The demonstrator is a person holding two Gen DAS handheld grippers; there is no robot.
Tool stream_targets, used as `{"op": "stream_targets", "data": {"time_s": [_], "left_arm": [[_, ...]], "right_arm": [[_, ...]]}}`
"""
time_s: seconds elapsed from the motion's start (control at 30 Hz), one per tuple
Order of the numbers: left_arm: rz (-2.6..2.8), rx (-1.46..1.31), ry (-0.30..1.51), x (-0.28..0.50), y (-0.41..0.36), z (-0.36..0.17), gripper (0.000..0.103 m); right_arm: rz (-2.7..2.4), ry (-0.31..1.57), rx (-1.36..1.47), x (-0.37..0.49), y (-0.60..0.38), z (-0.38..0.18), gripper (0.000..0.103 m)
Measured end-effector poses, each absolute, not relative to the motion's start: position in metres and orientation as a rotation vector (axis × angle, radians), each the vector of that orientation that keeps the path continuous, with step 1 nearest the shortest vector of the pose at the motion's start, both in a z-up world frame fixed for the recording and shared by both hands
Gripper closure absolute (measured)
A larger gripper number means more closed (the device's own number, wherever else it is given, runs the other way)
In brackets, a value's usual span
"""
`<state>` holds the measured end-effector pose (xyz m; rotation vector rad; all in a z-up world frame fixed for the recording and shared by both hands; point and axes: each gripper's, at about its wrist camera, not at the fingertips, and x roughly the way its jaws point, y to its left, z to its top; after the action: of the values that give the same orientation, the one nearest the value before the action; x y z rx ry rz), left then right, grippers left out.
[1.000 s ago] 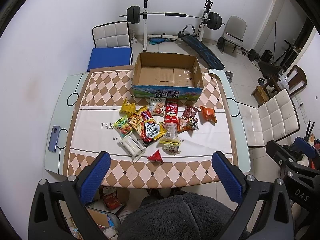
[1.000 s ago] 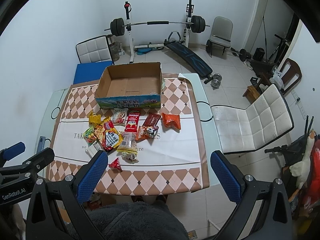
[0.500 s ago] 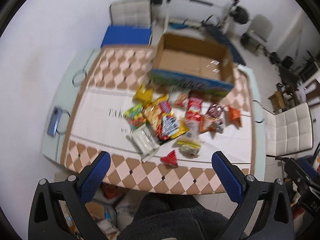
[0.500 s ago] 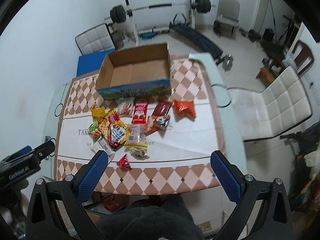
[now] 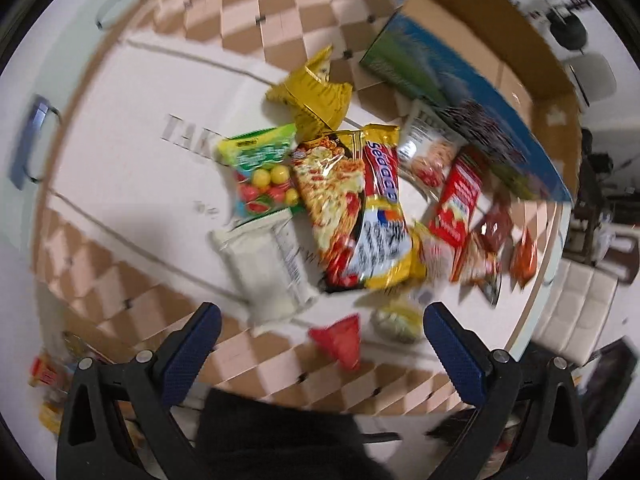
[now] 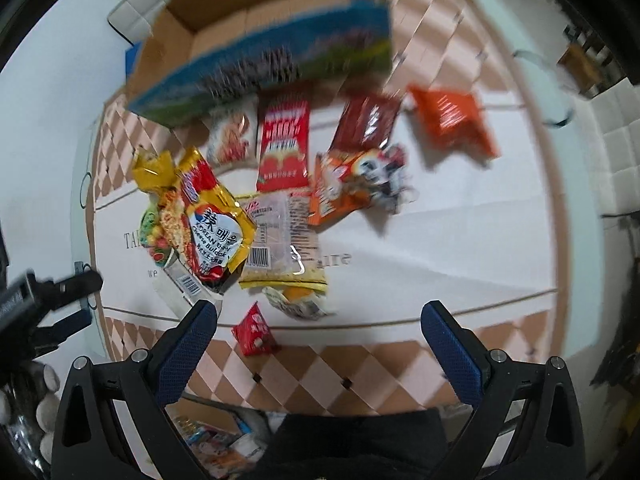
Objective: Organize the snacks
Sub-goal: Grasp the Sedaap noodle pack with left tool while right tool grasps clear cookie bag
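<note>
Several snack packets lie in a pile on the table's white cloth, in front of an open cardboard box [image 5: 472, 52] [image 6: 256, 28] with nothing inside. My left gripper [image 5: 318, 320] hangs open above the near edge, over a white packet [image 5: 268, 264] and a small red packet [image 5: 340, 340]. A yellow noodle pack [image 5: 360, 208] [image 6: 212, 220] lies just beyond. My right gripper [image 6: 318, 322] is also open, above the same small red packet [image 6: 254, 330] and a clear biscuit pack [image 6: 284, 240]. An orange packet [image 6: 452, 124] lies apart at the right. Both views are blurred.
A checkered brown cloth [image 6: 332, 376] covers the glass table. A phone [image 5: 30, 140] lies at the table's left edge. A white padded chair [image 5: 572, 308] stands to the right. Boxes and packets [image 6: 216, 440] sit on the floor under the near edge.
Both grippers have dropped and moved forward toward the snack pile, so the packets now look much larger. Both stay open. The snacks and the box have not moved.
</note>
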<state>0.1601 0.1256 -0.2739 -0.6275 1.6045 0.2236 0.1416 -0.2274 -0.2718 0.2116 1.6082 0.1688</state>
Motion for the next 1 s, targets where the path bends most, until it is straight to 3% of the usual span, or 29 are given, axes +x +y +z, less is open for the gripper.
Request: {"op": "stream_targets", "data": {"time_s": [0.3,0.5,0.57,0.67,0.77,1.0], "left_arm": [[0.196,-0.803,1.715,0.219,0.117,-0.364,0.000],[0.225,-0.737,1.755,0.236,0.100,-0.390,0.000],[0.231,-0.682,1.757,0.238,0.093,-0.392,0.001],[0.209,-0.531,1.747,0.237,0.081,-0.390,0.013],[0.164,-0.384,1.724,0.233,0.066,-0.384,0.014],[0.055,0.030,1.691,0.209,0.034,-0.374,0.014]], "right_arm": [[0.161,1.701,0.365,0.164,-0.203,-0.354,0.004],[0.159,1.749,0.482,0.167,-0.196,-0.386,0.006],[0.162,1.765,0.501,0.167,-0.192,-0.395,0.013],[0.164,1.791,0.522,0.167,-0.186,-0.408,0.024],[0.162,1.790,0.485,0.166,-0.180,-0.413,0.034],[0.142,1.787,0.352,0.145,-0.180,-0.410,0.046]]}}
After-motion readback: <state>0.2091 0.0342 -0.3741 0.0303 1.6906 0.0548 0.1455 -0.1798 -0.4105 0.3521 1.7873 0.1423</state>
